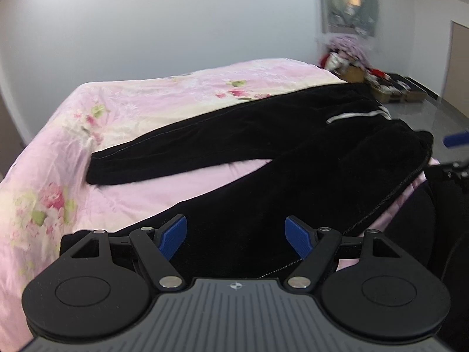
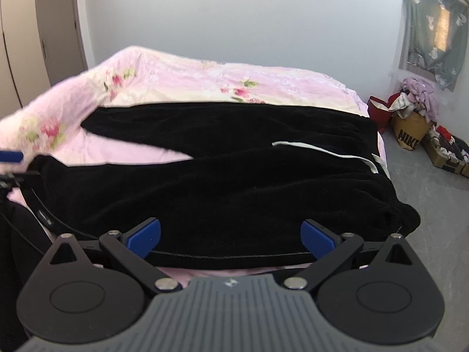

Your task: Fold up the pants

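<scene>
Pants (image 1: pixel 263 135) of black velvety fabric are seen spread across a bed (image 1: pixel 123 108) covered in a pink floral sheet, the two legs splayed apart in a V toward the left and the waistband (image 2: pixel 378 152) lying at the bed's right edge. A white drawstring (image 2: pixel 322 149) is draped over the waist area. The left gripper (image 1: pixel 236 236) is held low over the nearer pant leg, its blue-padded fingers (image 1: pixel 173 236) spread wide with nothing clamped between them. The right gripper (image 2: pixel 231 237) is likewise held with jaws parted, poised just above the near hem of the waist section, its blue pads (image 2: pixel 318 239) flanking the fabric edge without closing on it. Beyond the bed, a brown paper bag (image 2: pixel 410 132) marked with a sports logo is stuffed with clothes, and open cardboard boxes (image 2: pixel 448 152) of garments are set on the grey floor (image 2: pixel 433 205). A grey patterned curtain (image 2: pixel 433 29) is hung over a window on the pale wall, and a wardrobe door (image 2: pixel 17 38) is visible at far left in the right wrist view.
</scene>
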